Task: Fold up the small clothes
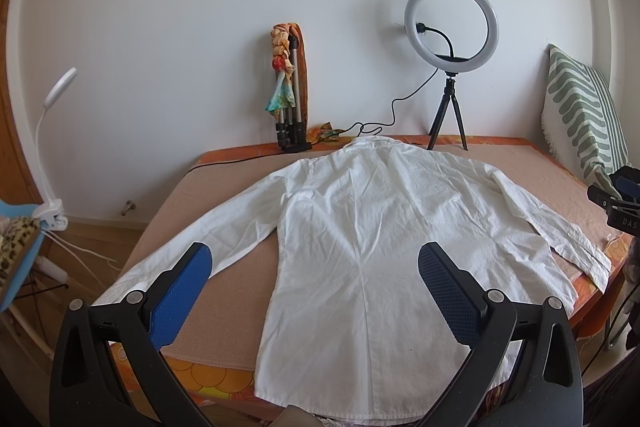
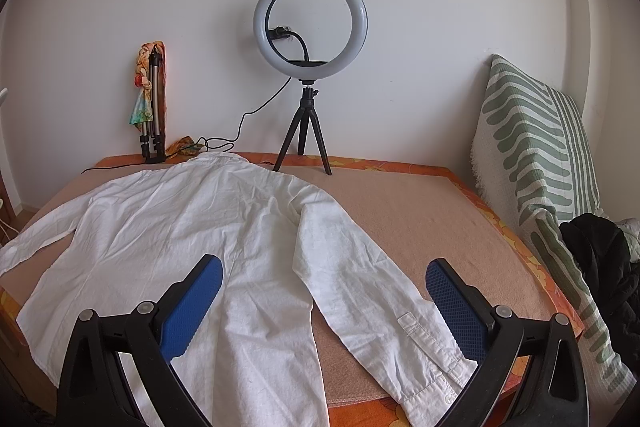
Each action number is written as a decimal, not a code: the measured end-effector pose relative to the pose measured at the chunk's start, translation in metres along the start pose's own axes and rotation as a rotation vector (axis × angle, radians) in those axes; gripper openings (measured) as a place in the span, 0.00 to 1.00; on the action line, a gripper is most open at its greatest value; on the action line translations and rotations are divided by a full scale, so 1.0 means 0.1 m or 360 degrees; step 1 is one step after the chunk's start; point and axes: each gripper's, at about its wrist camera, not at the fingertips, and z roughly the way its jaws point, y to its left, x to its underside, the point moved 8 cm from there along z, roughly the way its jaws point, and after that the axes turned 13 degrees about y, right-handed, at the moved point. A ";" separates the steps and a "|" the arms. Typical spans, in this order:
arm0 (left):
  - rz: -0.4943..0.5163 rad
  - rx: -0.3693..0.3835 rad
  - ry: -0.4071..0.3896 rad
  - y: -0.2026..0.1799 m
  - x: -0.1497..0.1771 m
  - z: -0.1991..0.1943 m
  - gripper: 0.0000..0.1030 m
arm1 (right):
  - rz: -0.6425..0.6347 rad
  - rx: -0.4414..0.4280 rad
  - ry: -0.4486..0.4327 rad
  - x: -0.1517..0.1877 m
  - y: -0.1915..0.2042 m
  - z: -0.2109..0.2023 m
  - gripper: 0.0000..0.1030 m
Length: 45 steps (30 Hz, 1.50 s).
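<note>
A white long-sleeved shirt (image 1: 360, 239) lies flat and back up on the tan-covered table (image 1: 224, 227), collar at the far side and both sleeves spread out. My left gripper (image 1: 314, 265) is open and empty, held above the shirt's lower left part. My right gripper (image 2: 324, 279) is open and empty, held above the shirt's (image 2: 192, 227) right sleeve, whose cuff (image 2: 432, 359) lies near the table's front edge. The right gripper also shows at the right edge of the left wrist view (image 1: 618, 199).
A ring light on a small tripod (image 2: 310, 27) stands at the back of the table, its cable trailing left. A folded tripod with a coloured scarf (image 1: 290, 87) leans on the wall. A green-striped cushion (image 2: 540, 147) and dark clothes (image 2: 604, 259) lie right. A clip lamp (image 1: 52, 147) stands left.
</note>
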 end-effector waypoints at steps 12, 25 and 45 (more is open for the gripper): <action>-0.0011 -0.0022 0.0001 0.07 -0.04 -0.02 1.00 | -0.0006 -0.0009 -0.0001 -0.03 0.03 -0.02 1.00; -0.0176 0.0091 0.0006 0.60 -0.02 0.09 0.95 | -0.0060 -0.0146 -0.0017 -0.24 0.40 -0.04 1.00; -0.0895 0.0055 0.0419 2.91 0.61 0.70 0.54 | -0.0243 -0.0473 0.0047 -0.26 1.27 0.02 0.91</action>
